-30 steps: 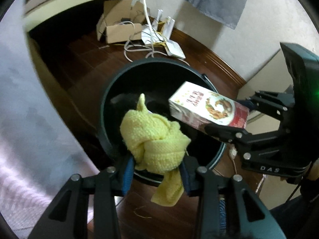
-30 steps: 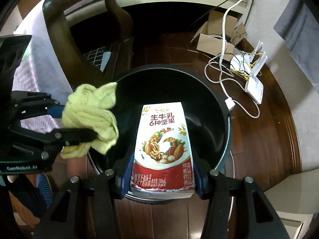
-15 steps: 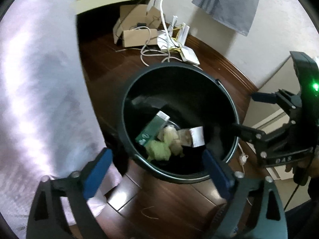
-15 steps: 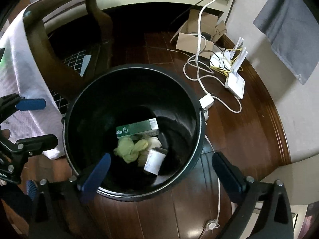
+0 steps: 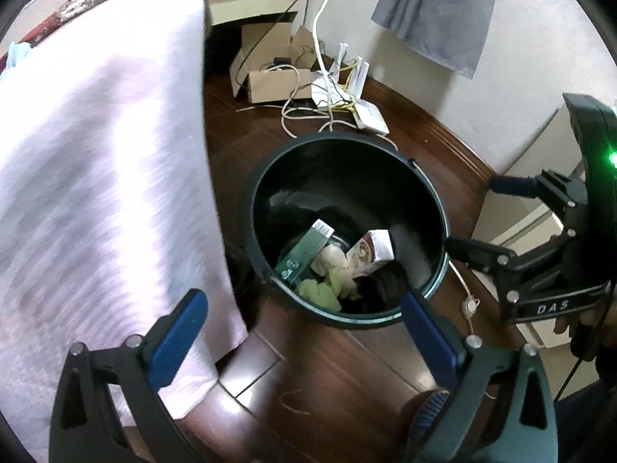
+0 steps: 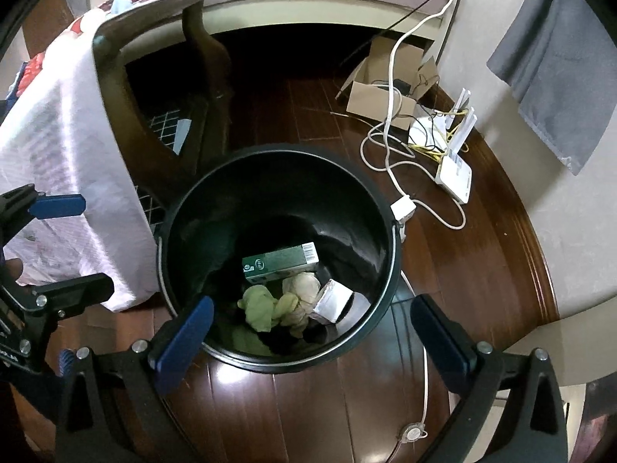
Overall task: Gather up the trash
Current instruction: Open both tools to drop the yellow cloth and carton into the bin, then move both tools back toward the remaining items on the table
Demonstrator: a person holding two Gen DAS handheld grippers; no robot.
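A black round trash bin (image 5: pixel 435 270) (image 6: pixel 391 270) stands on the dark wood floor. Inside lie a green box (image 5: pixel 304 249) (image 6: pixel 277 262), the yellow cloth (image 5: pixel 322 293) (image 6: pixel 262 306), a crumpled pale wad (image 6: pixel 302 285) and the milk carton (image 5: pixel 370 250) (image 6: pixel 333 301). My left gripper (image 5: pixel 304 326) is open and empty above the bin's near rim. My right gripper (image 6: pixel 314 328) is open and empty above the bin; it also shows at the right of the left wrist view (image 5: pixel 501 223).
A pink-white cloth (image 5: pixel 96 193) (image 6: pixel 65 177) drapes over a wooden chair (image 6: pixel 115 88) left of the bin. A cardboard box (image 5: pixel 270 73) (image 6: pixel 385 88), white cables (image 6: pixel 389 146) and a router (image 6: pixel 455 173) lie by the wall. A grey cloth (image 5: pixel 443 11) hangs there.
Both grippers opened and let go: the yellow cloth and the milk carton dropped into the bin. Both grippers have since lifted back from the bin.
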